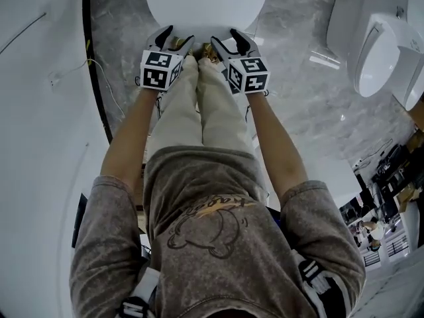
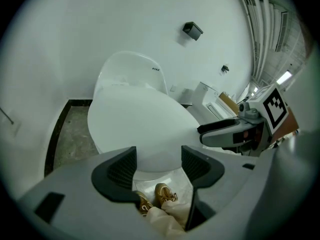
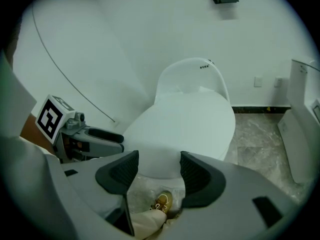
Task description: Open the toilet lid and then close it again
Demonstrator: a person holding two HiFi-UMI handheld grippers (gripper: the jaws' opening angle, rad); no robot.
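Observation:
The white toilet lid (image 1: 207,5) lies down flat on the bowl, straight ahead of me. My left gripper (image 1: 173,40) and right gripper (image 1: 228,40) hang side by side at the lid's front edge, both open. In the left gripper view the lid (image 2: 140,124) fills the middle, and its front rim sits in the gap of the left gripper (image 2: 159,166); the right gripper (image 2: 240,131) shows to one side. The right gripper view shows the same: the lid (image 3: 185,124) reaches in between the spread pads of the right gripper (image 3: 159,169). I cannot tell whether either touches it.
A second white fixture (image 1: 377,52) stands at the right on the marble floor (image 1: 298,78). A white wall with a thin cable (image 1: 66,71) runs along the left. The person's legs and tan shoes (image 2: 160,196) are just below the grippers. A black box (image 2: 192,30) hangs on the back wall.

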